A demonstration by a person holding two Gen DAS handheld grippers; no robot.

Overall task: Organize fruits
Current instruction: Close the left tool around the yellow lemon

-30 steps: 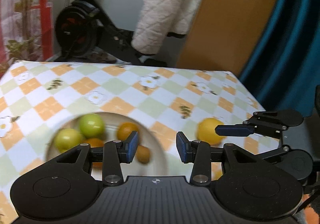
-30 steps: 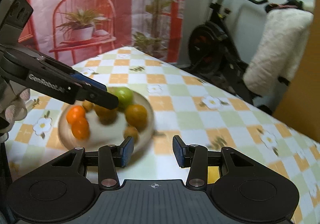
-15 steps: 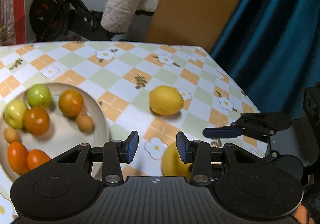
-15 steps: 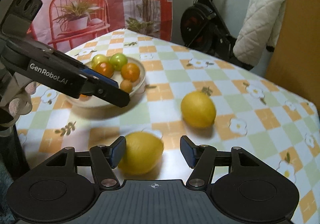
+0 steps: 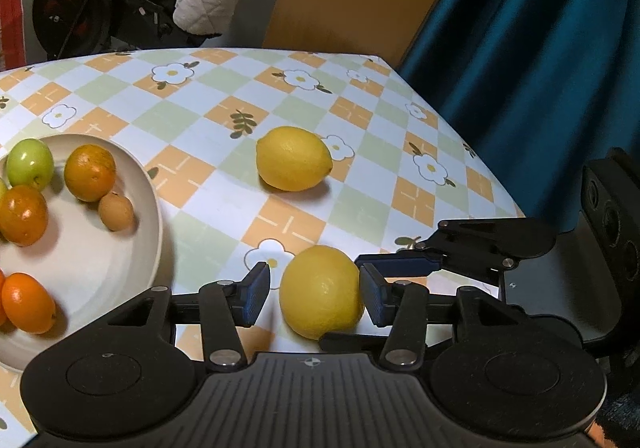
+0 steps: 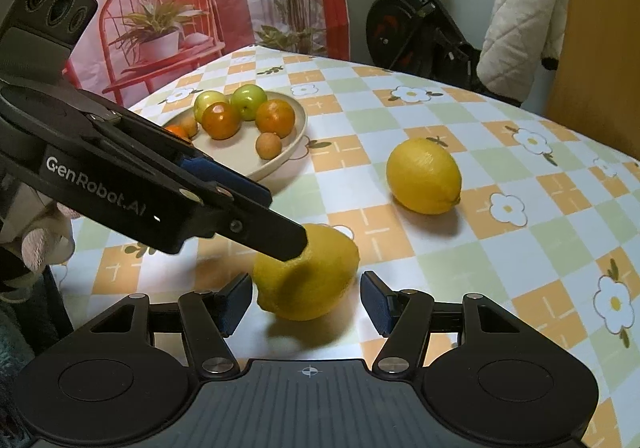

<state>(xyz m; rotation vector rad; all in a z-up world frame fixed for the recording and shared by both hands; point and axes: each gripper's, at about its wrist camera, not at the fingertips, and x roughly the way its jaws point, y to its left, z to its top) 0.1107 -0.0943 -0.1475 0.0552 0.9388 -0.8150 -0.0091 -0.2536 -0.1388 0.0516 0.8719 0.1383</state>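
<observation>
While both of my tools are pointing down over the worktop [image 6: 500,152], the near lemon [image 5: 322,290] is sitting between their fingers at once. My left tool [image 5: 314,294] is opening its jaws around this lemon: the right pad looks to be touching the peel, the left pad is standing clear of it. My right tool [image 6: 308,298] is released, with a gap showing on both sides of the same lemon [image 6: 310,276]. The only legible writing is "GenRobot.AI", printed in white on the side of the left tool as the right wrist view is showing it.

I am counting two lemons: the near one and a second lemon [image 6: 424,176] lying alone, well apart, farther along the checked flower-print cloth. The bowl [image 6: 288,152] is standing to the left of both. In it I am counting two green fruits, four orange ones, and a small brown fruit [image 6: 269,145]; the left tool is hiding part of the bowl, so more may be lying there.
</observation>
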